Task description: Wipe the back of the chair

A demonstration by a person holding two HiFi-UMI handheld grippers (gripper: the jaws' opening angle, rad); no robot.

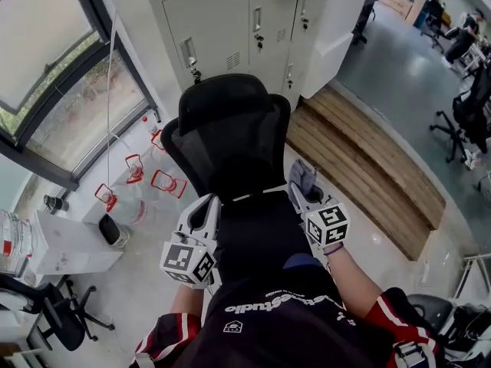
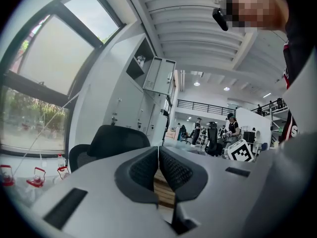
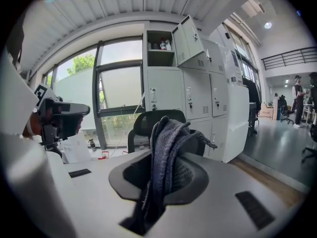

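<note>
You stood behind the black mesh chair (image 1: pixel 230 129), its back and headrest facing you. It sat on the pale floor in front of the grey lockers (image 1: pixel 245 21), with the window (image 1: pixel 54 75) to its left and a strip of wooden flooring (image 1: pixel 368 159) to its right.

Your left claw (image 2: pixel 158 153) was closed, its ribbed pads pressed together with nothing between them. From the head view it hung low at the left edge of the chair's back. In the left gripper view the chair sat beyond the jaws and a little to the left, apart from them.

Your right claw (image 3: pixel 166 160) was clamped on a grey-blue cloth (image 3: pixel 171 133), which stood bunched above the jaws and trailed down between them. From the head view it was at the right edge of the chair's back, slightly farther from you than the left one. In the right gripper view the chair showed behind the cloth, and you could not tell whether the cloth touched it.

Some red-capped bottles (image 1: pixel 134 171) stood on the floor left of the chair, near the window.
</note>
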